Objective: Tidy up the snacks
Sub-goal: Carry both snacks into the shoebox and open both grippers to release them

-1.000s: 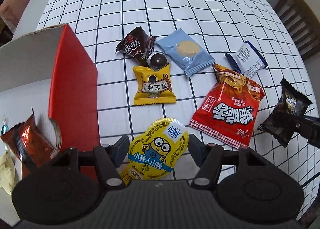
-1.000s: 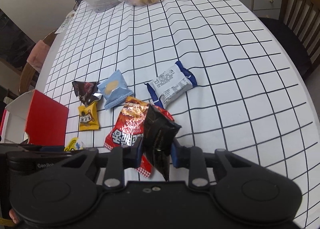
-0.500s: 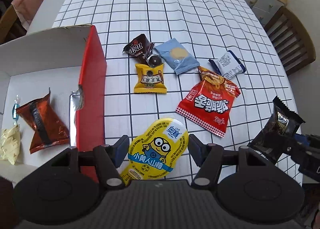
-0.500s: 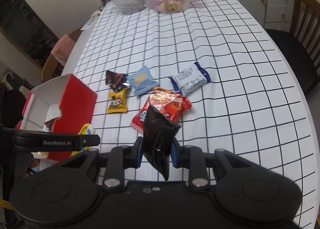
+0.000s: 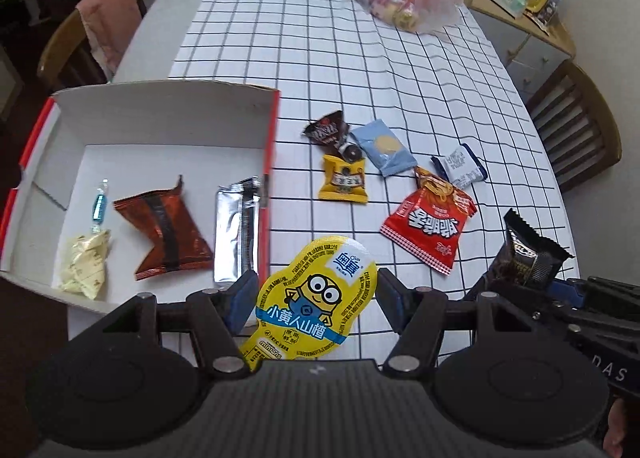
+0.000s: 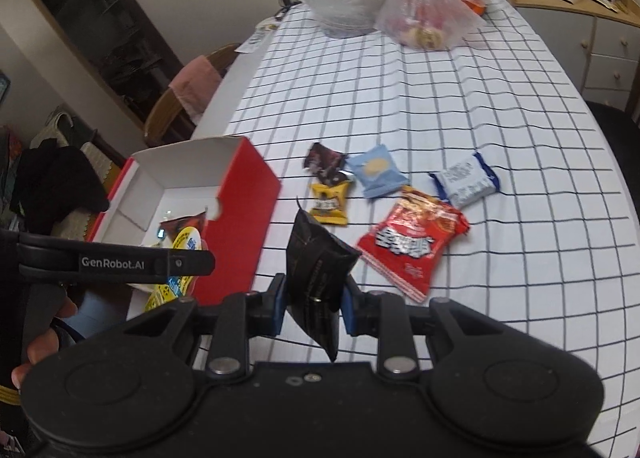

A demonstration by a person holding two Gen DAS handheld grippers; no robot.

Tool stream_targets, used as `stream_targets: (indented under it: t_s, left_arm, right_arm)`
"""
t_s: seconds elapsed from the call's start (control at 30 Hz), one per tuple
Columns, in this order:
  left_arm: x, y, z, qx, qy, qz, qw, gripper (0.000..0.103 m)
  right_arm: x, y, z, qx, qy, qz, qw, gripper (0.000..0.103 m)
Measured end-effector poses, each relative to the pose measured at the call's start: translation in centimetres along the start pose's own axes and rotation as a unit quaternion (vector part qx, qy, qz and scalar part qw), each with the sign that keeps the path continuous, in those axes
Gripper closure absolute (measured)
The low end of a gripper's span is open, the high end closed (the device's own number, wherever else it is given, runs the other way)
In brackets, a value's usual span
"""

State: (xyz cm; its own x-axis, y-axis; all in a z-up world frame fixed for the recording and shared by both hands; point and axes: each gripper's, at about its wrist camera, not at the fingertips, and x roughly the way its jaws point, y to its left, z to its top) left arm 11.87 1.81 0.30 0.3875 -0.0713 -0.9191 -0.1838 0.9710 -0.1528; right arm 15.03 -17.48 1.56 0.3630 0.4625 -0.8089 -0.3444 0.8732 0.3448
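Note:
My left gripper (image 5: 314, 300) is shut on a yellow minion snack pack (image 5: 316, 298), held in the air just right of the red box (image 5: 272, 146). The box is open, white inside, with a copper-brown packet (image 5: 160, 234), a silver packet (image 5: 236, 234) and small candies in it. My right gripper (image 6: 314, 304) is shut on a black snack packet (image 6: 316, 274), also seen in the left wrist view as the black packet (image 5: 524, 258). On the checked tablecloth lie a red bag (image 5: 430, 226), a yellow packet (image 5: 344, 180), a light blue packet (image 5: 386, 148), a dark brown packet (image 5: 326, 130) and a white-blue packet (image 5: 460, 166).
Two plastic bags (image 6: 428, 18) with food stand at the far end of the table. Wooden chairs (image 5: 580, 130) flank the table, one with a pink cloth (image 5: 108, 22). A cabinet (image 6: 608, 50) with clutter stands at the right. A hand (image 6: 40, 338) holds the left gripper.
Both grippers have risen with their packets still held. The left one has pulled back and up, so the inside of the red box now shows in full.

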Motion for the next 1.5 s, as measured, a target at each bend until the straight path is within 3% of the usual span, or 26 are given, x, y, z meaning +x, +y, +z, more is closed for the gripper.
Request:
stream_targets:
  t_s: [0.33, 0.67, 1.1, 1.5]
  left_arm:
    - [-2.8, 6.3, 0.7, -0.035, -0.036, 0.023, 0.9985, 0.039]
    - [-2.5, 13.1, 2.3, -0.054, -0.053, 0.072, 0.9945, 0.039]
    - [1.5, 18.3, 3.7, -0.04, -0.05, 0.102, 0.9927, 0.039]
    - [6.7, 19.3, 3.1, -0.033, -0.009, 0.116, 0.9926, 0.039]
  right_arm:
    - [3.1, 6.4, 1.3, -0.039, 0.004, 0.02, 0.999, 0.078]
    - [8.6, 12.2, 2.4, -0.073, 0.017, 0.016, 0.997, 0.077]
    - [15.3, 15.4, 2.3, -0.112, 0.046, -0.015, 0.993, 0.077]
    - [18.2, 16.7, 1.1, -0.143, 0.081, -0.023, 0.986, 0.077]
